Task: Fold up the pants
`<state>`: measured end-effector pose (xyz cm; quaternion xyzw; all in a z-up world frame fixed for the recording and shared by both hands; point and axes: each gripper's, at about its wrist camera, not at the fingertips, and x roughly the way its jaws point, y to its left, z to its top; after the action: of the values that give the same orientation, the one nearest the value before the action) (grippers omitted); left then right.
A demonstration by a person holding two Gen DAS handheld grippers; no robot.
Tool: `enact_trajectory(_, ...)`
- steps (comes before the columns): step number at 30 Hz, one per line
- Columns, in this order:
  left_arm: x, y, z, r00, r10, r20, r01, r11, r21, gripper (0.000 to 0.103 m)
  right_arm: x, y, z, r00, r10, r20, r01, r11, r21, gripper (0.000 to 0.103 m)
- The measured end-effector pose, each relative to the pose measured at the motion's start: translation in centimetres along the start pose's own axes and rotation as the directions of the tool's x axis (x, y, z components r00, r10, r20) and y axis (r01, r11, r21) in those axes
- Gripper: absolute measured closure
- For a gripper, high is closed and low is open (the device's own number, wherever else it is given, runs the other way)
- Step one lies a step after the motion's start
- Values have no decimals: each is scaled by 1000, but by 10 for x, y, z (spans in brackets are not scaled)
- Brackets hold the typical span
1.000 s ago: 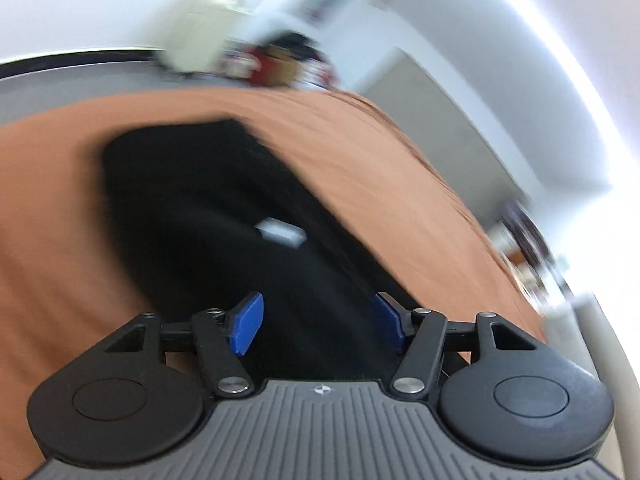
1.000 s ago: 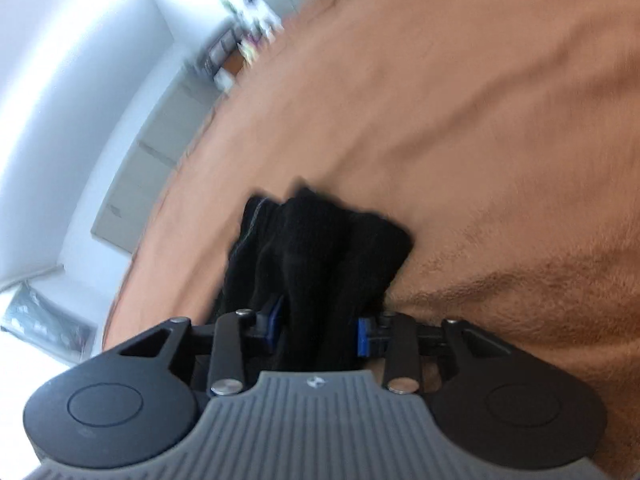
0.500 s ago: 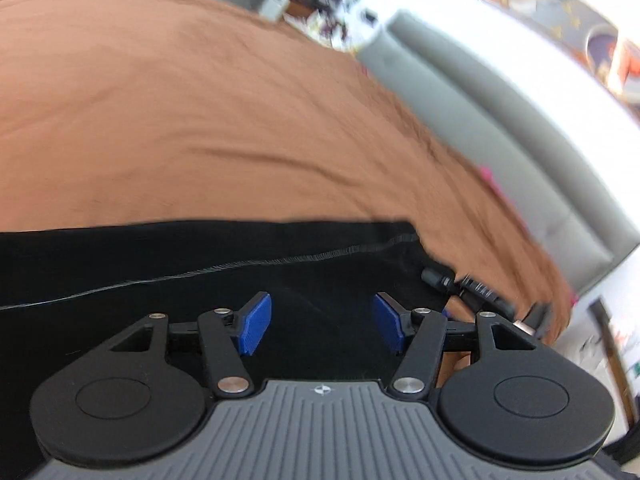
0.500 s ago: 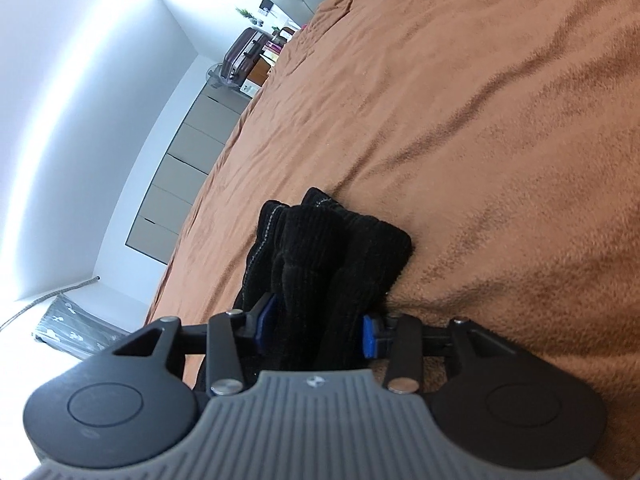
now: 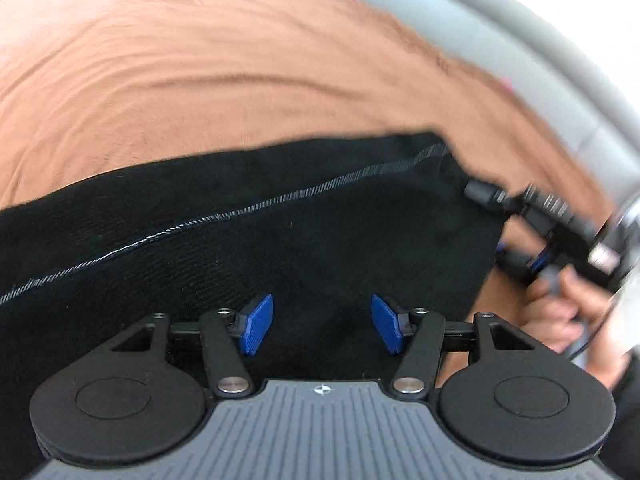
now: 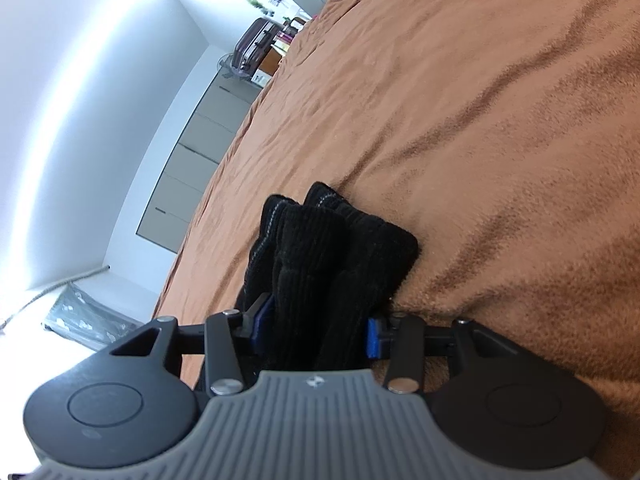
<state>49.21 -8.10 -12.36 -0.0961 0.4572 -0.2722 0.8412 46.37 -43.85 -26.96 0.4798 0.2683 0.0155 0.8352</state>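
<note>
One grey headboard (image 5: 520, 52), suitcase (image 6: 256, 46), drawers (image 6: 200, 160) beside brown bedspread (image 6: 480, 120), black pants (image 6: 320, 260)

Bright daylight glares white off the walls; left view is motion-blurred at its right edge, both fisheye-bent.

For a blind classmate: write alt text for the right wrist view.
A bunched end of black corduroy pants sits between the blue pads of the right gripper, whose jaws have just been opening. It lies on a rumpled brown bedspread, with grey drawers beyond.
</note>
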Motion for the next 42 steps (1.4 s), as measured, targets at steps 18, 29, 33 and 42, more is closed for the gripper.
enact_trajectory(18, -55, 69, -40, 997, 41, 72, -23, 971, -240, 35, -34, 123, -36, 985, 74, 156, 9, 881, -474, 89)
enact_trajectory(29, -128, 124, -83, 968, -29, 248, 135, 896, -424, 33, -41, 245, -178, 979, 200, -27, -102, 372, -922, 89)
enact_trajectory(33, -152, 146, -107, 957, -23, 291, 169, 855, -490, 33, -24, 255, -240, 989, 101, -107, -121, 143, -982, 89)
enact_trajectory(42, -155, 161, -114, 946, -54, 320, 232, 803, -549, 28, -12, 222, -335, 968, -98, -230, -249, -289, -925, 72)
